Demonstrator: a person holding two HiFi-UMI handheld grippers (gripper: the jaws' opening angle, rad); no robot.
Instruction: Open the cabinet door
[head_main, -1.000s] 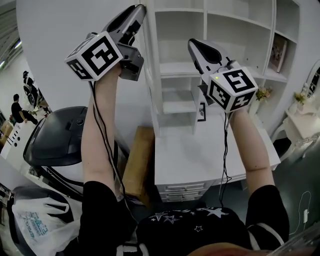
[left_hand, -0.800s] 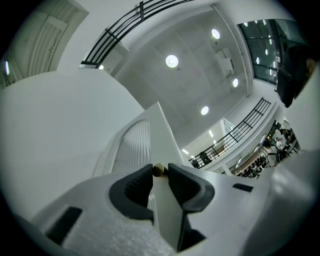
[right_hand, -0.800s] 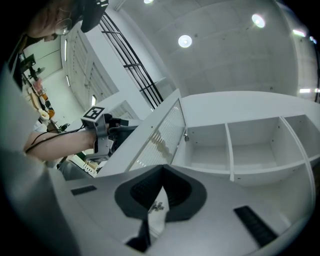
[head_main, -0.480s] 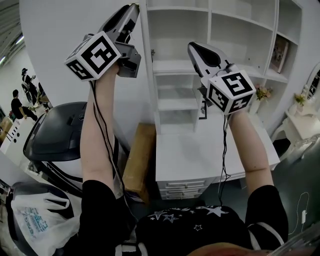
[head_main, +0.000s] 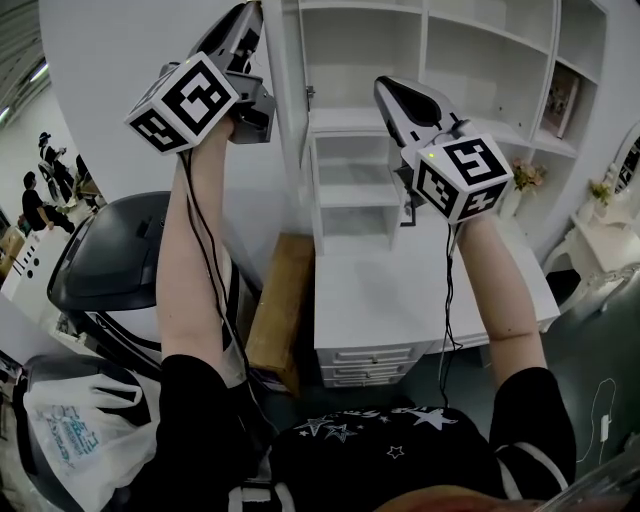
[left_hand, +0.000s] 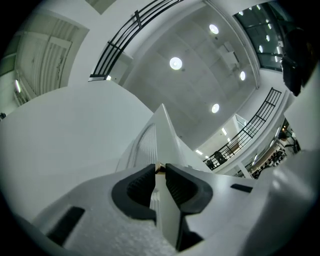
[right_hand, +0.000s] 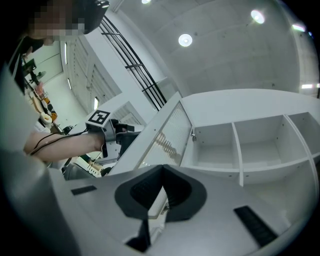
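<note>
Cabinet door (head_main: 285, 150) swung out at left of shelves (head_main: 350, 195) above table (head_main: 400, 290). Left gripper (head_main: 248, 15) jaws, just closing, pinch its edge. Right gripper (head_main: 384, 88) jaws closed, empty.

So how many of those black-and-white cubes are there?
2. The left cube is up by the cabinet door; the right cube is before the shelves. None seems hidden.

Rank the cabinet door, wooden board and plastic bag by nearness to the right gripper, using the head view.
1. cabinet door, just left of the right gripper
2. wooden board, lower left, beside the desk
3. plastic bag, bottom left corner
</note>
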